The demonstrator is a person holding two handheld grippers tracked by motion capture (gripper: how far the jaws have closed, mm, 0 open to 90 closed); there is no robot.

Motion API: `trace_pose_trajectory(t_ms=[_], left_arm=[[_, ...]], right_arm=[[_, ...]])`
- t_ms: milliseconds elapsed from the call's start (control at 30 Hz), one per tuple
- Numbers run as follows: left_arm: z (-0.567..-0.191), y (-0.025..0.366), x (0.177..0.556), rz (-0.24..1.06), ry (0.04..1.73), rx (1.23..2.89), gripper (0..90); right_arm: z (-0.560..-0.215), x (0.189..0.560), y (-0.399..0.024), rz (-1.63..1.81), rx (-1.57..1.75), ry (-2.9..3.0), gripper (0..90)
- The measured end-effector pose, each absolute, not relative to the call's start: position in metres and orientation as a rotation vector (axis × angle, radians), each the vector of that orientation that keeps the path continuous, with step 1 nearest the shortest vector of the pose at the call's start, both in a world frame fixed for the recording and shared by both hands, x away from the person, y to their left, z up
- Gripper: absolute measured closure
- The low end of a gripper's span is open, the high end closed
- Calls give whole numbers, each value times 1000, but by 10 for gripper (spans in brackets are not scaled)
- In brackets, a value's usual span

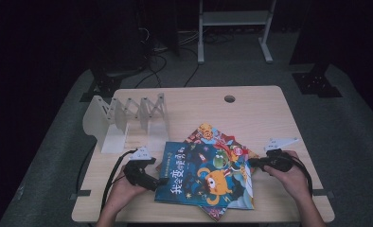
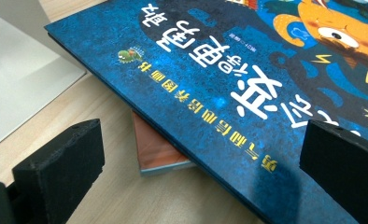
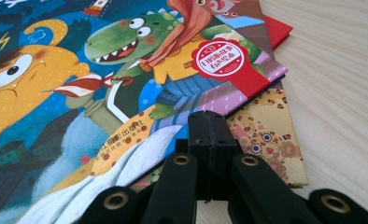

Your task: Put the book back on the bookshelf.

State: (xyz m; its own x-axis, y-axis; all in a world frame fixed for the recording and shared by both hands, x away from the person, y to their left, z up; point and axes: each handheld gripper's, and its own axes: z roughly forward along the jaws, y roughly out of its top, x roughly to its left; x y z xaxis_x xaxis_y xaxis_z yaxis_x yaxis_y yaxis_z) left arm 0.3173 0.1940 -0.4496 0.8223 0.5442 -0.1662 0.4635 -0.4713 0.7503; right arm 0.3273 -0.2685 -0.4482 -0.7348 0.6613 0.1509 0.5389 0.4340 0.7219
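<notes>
- High view is showing a small stack of picture books lying askew on the wooden surface (image 1: 270, 109), with the blue book (image 1: 206, 177) on top and a white zigzag book rack (image 1: 123, 118) standing well apart toward the far left.
- The right hand-held gripper (image 1: 252, 162) is resting at the stack's right edge; in the right gripper view its jaws are standing pressed together at the edge of the blue book's cover (image 3: 102, 93). Whether the cover's edge is pinched between them I cannot tell.
- The left hand-held gripper (image 1: 162, 182) is sitting at the blue book's left edge; in the left gripper view its two black pads are standing wide apart, the blue book's edge (image 2: 210, 102) running between them and not squeezed.
- The step in hand, as I judge it, is taking the top book off the stack, probably for the rack.
- The next move is calling for the left jaws to close on the spine edge so both sides lift together without dragging the orange-edged book (image 2: 156, 151) underneath.
- White Chinese characters are forming the title, with a smaller yellow line along the edge; a red seal (image 3: 222, 58) is carrying white Chinese writing too small to read surely.
</notes>
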Motion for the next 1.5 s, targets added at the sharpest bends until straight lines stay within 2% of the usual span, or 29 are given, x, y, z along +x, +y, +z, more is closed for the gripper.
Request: trace_pose_trajectory(t_ms=[500, 1100, 1500], left_arm=[[-449, 208, 318, 114, 780, 2133, 0], [-453, 222, 312, 88, 814, 2146, 0], [-458, 235, 318, -6, 879, 2120, 0]], right_arm=[[-448, 330, -255, 1179, 1033, 2524, 894], [-445, 308, -229, 1195, 893, 2642, 894], [-445, 313, -213, 1194, 826, 2665, 894]])
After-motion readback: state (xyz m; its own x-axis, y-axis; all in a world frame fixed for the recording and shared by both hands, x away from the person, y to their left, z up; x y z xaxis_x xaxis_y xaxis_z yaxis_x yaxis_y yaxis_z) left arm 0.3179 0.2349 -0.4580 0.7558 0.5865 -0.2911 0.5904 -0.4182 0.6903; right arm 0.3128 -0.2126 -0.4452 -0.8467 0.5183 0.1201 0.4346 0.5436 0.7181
